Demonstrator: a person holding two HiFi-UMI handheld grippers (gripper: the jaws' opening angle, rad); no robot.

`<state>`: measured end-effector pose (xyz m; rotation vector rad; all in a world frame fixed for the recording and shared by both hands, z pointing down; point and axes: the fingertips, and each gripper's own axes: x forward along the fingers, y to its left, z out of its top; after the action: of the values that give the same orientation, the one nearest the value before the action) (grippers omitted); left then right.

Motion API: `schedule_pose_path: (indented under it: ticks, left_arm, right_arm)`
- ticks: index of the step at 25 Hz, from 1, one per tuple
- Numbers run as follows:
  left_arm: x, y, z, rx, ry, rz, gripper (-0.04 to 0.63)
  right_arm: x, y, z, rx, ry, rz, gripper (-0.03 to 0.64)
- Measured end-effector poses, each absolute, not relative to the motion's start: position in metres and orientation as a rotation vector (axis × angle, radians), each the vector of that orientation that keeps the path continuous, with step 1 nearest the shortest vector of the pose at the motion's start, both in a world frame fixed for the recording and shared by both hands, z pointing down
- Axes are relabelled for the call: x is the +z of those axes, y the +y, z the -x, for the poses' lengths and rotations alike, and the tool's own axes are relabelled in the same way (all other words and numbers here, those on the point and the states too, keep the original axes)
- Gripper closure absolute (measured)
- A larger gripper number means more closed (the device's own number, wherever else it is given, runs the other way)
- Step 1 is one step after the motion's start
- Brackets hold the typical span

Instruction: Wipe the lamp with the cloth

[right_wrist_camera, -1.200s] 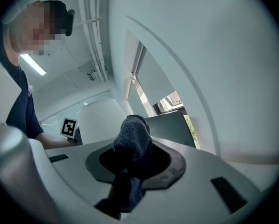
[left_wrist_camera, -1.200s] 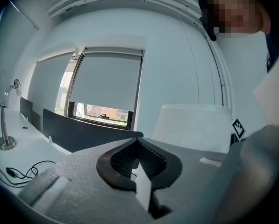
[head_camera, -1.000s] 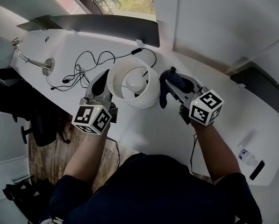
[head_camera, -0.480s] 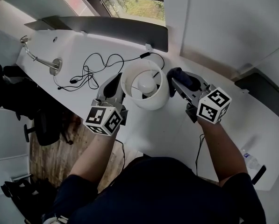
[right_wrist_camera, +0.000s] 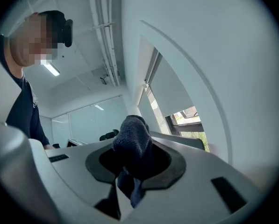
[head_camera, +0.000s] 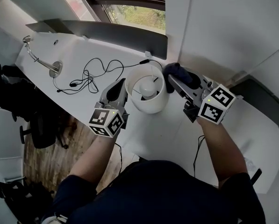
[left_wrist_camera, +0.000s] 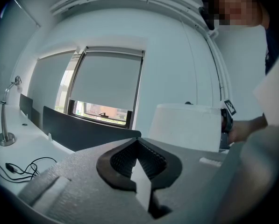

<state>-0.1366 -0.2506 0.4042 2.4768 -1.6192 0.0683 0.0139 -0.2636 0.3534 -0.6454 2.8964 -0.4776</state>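
Your right gripper (head_camera: pixel 174 80) is clamped on the dark blue terry cloth (head_camera: pixel 173 70) just beside the white drum-shaded lamp (head_camera: pixel 151 101) on the white desk (head_camera: pixel 144 134), while your left gripper (head_camera: pixel 120 85), jaws together and empty, sits close at the shade's opposite side.

A: Tabletop tally?
B: Lamps, two: one white shaded lamp (head_camera: pixel 148 98) by the far edge, one slim gooseneck lamp (head_camera: pixel 40 61) towards the left end. Cloth (head_camera: pixel 173 70), one, dark. Black cable (head_camera: pixel 93 73), one, in loose loops between the lamps.
A: Hand-held gear?
B: Grippers, two: left gripper (head_camera: pixel 120 85), right gripper (head_camera: pixel 176 81). Marker cubes, two, one per gripper: left cube (head_camera: pixel 105 122), right cube (head_camera: pixel 217 104).
A: Behind the far edge?
B: Dark partition panel (head_camera: pixel 106 30), one.
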Motion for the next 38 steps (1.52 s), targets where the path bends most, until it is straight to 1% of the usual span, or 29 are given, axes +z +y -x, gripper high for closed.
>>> schedule_pose_path:
  ticks: [6, 13, 24, 38]
  left_arm:
    - [0.404, -0.251, 0.135, 0.059, -1.622, -2.475, 0.589]
    - [0.402, -0.251, 0.134, 0.047, -1.621, -2.472, 0.589]
    - [0.406, -0.254, 0.136, 0.032, -1.634, -2.454, 0.589]
    - [0.408, -0.250, 0.138, 0.046, -1.634, -2.443, 0.589]
  right_arm:
    - [0.335, -0.276, -0.003, -0.383, 2.938, 0.584, 0.509]
    - [0.339, -0.286, 0.005, -0.357, 2.972, 0.521, 0.509]
    - [0.391, -0.314, 0.025, -0.431, 3.038, 0.374, 0.509]
    - [0.487, -0.333, 0.019, -0.660, 3.114, 0.536, 0.511]
